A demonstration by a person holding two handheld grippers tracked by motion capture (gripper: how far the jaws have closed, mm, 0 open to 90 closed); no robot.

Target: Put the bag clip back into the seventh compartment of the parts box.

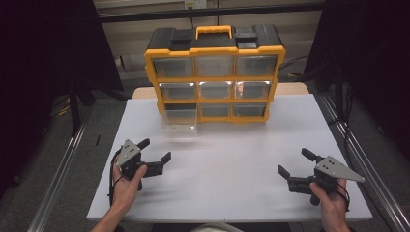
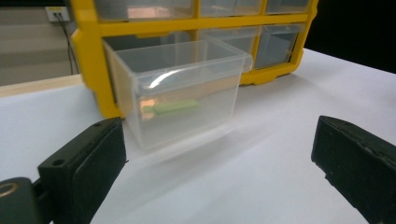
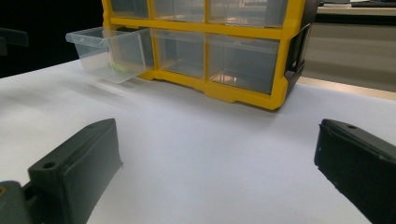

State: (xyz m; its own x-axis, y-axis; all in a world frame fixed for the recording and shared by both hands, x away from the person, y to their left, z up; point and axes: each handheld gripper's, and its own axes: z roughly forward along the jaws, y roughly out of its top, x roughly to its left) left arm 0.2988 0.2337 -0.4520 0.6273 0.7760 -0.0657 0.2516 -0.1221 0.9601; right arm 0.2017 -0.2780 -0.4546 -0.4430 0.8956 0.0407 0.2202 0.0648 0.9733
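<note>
A yellow and black drawer cabinet with clear drawers stands at the far middle of the white table. Its bottom left drawer is pulled out; in the left gripper view this clear drawer holds a pale green piece. My left gripper is open at the near left, pointing toward that drawer, a short way from it. My right gripper is open at the near right with nothing between its jaws. The right gripper view shows the cabinet and the pulled-out drawer farther off.
Metal rails run along both sides of the table. Dark curtains hang left and right. A wooden edge shows behind the white sheet.
</note>
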